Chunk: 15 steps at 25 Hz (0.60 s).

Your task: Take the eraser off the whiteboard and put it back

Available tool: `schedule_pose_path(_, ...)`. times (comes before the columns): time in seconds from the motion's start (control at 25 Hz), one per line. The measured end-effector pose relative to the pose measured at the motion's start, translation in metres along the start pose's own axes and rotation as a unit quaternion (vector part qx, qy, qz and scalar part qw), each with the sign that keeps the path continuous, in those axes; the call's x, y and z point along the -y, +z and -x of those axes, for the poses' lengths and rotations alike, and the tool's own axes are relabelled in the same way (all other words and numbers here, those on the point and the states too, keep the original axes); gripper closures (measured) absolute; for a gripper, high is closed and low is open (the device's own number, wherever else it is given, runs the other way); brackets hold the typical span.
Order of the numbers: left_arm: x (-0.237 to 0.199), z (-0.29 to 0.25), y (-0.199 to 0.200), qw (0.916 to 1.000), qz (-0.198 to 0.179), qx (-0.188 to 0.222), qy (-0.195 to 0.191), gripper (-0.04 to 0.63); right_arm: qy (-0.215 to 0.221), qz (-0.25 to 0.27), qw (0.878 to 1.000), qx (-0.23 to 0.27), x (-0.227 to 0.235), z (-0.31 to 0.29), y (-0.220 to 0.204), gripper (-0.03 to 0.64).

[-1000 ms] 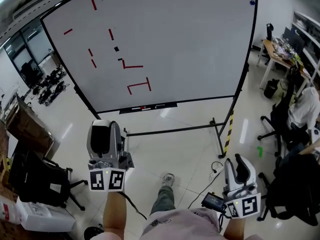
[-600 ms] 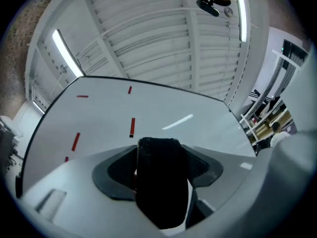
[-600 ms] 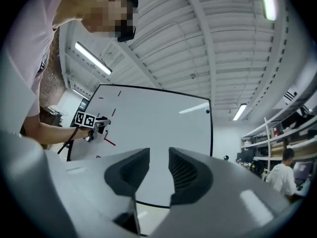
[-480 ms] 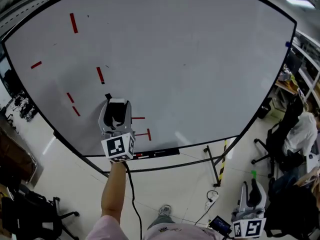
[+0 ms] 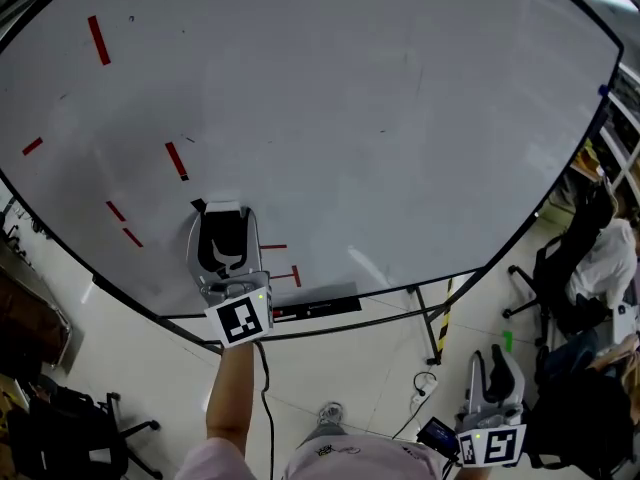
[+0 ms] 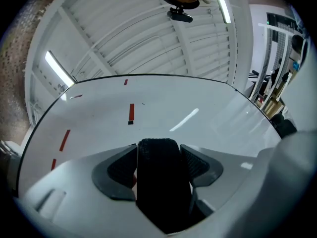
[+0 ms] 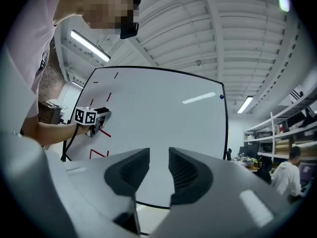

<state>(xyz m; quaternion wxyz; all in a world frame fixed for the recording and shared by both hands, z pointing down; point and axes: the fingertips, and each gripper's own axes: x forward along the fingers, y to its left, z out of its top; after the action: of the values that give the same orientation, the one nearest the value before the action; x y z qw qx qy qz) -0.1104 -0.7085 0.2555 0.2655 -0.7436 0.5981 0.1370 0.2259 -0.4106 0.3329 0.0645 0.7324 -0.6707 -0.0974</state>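
One eraser (image 6: 161,182) sits clamped in left tongs (image 5: 222,216) near the whiteboard (image 5: 380,118) bottom edge.

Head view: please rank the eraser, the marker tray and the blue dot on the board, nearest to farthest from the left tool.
1. eraser, gripped in the left tool.
2. marker tray, below, slightly right.
3. blue dot, far right board edge.

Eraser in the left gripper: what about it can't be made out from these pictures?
- Left gripper view: the eraser sits clamped in the left gripper; its far end hides whether it touches the whiteboard.
- Same view: its near end is lost behind the gripper's body.
- Head view: the gripper's body covers nearly all of it.
- Right gripper view: far off, too small to pick out.
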Motion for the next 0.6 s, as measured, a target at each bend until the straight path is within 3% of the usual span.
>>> schedule_pose_path(0.32,-0.006,0.021,0.02,0.9998,0.003,0.018,0.013,0.311,-0.009,-0.007,1.0,0.012,0.007,0.017,0.005,0.492)
schedule_pose_path(0.48,-0.013,0.06,0.056,0.999,0.02,0.025,0.032,0.311,-0.016,-0.014,0.999,0.032,0.015,0.05,0.013,0.492)
schedule_pose_path(0.6,-0.013,0.109,0.101,0.9978,0.036,0.04,0.038,0.314,-0.028,-0.046,0.995,0.081,0.029,0.095,0.028,0.492)
